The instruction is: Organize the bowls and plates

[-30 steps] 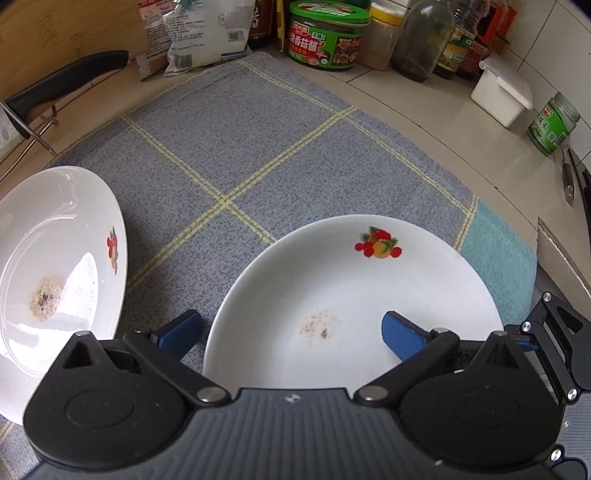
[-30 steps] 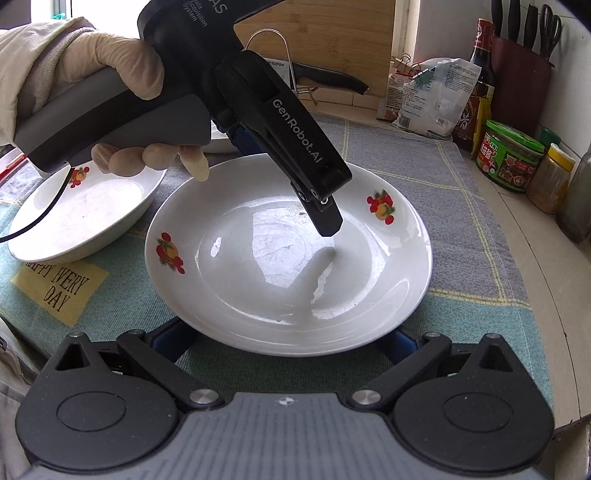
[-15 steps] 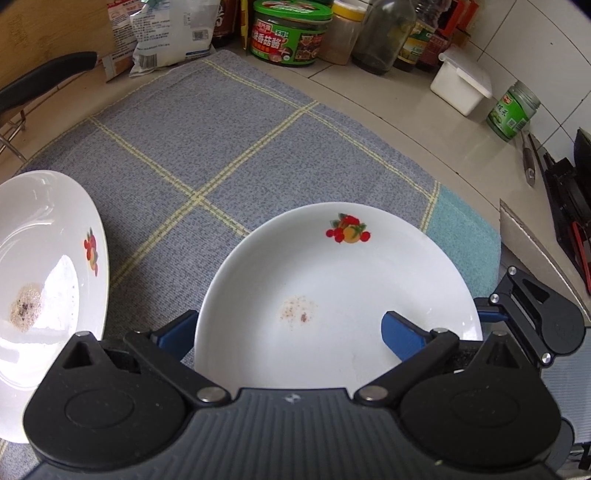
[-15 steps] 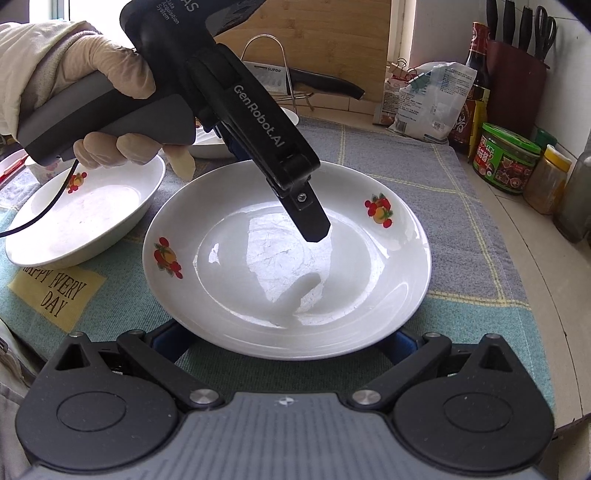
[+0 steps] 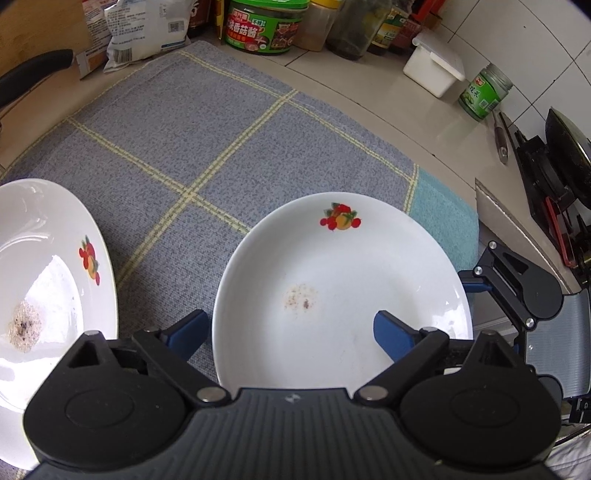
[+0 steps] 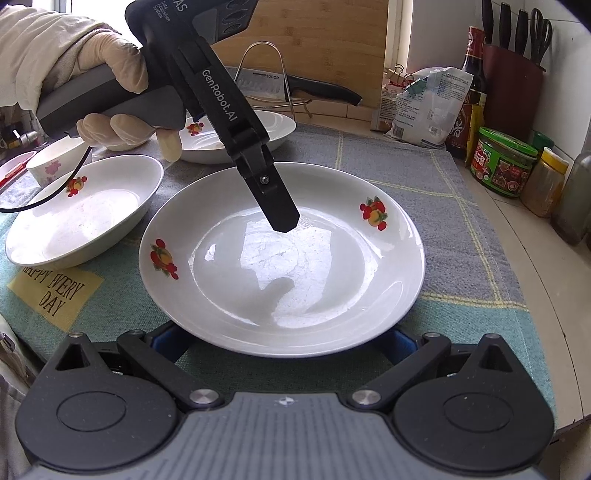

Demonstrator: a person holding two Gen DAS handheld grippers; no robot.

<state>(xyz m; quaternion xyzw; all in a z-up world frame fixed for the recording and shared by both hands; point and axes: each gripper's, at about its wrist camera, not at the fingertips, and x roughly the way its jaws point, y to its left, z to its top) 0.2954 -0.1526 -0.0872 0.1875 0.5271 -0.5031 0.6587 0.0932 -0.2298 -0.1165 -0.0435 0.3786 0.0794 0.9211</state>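
White tiled wall (image 5: 546,40), beige countertop (image 5: 388,107), wooden board (image 6: 332,33), daylight.

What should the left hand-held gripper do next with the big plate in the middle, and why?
Probably ease the left hand-held gripper down until its open fingers straddle the near rim of the big plate, then close. One blue finger is already over the plate's inside and the other is outside the rim. The right hand-held gripper sits open at the opposite edge, not clamped.

A grey checked cloth (image 5: 207,122) covers the counter; a green-lidded jar (image 5: 264,24) stands behind it. A knife block (image 6: 511,70) stands in the corner; a white box (image 5: 434,70) sits by the tiles.
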